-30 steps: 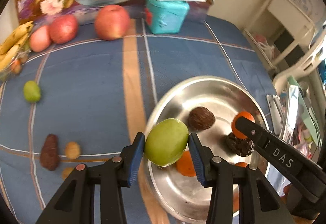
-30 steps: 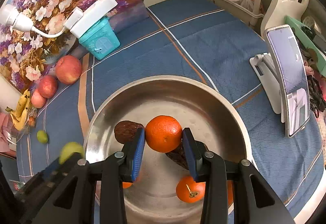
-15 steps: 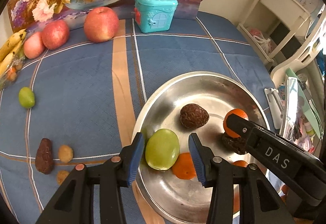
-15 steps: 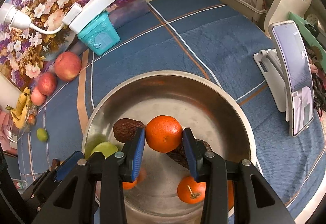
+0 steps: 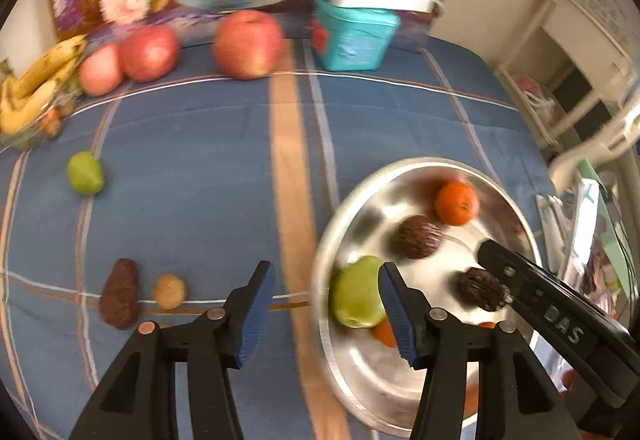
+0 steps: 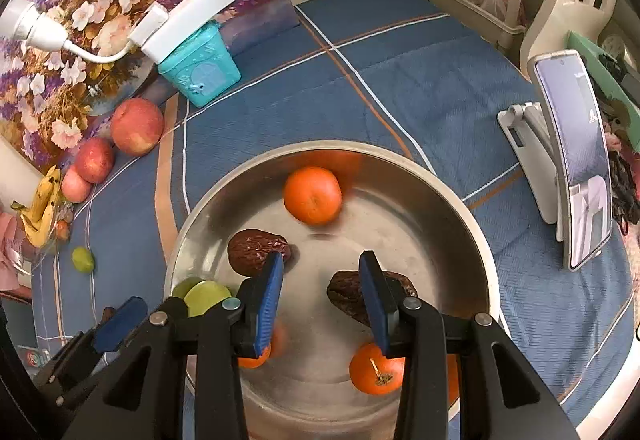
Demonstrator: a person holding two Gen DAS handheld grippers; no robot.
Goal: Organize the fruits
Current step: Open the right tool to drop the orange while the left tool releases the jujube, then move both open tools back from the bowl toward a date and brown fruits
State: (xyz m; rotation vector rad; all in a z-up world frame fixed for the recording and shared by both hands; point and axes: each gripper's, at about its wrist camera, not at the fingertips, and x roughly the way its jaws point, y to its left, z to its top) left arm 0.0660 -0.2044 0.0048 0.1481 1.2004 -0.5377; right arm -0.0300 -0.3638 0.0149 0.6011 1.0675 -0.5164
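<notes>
both grippers' fingers stand apart and empty — left gripper [image 5: 326, 310] opening — green fruit [image 5: 356, 298] in steel bowl [image 6: 460, 207].

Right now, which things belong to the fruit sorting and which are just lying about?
Job: steel bowl; orange; green fruit; apples; bananas; small green fruit.

Lying about: teal box; power strip; phone on stand.
</notes>
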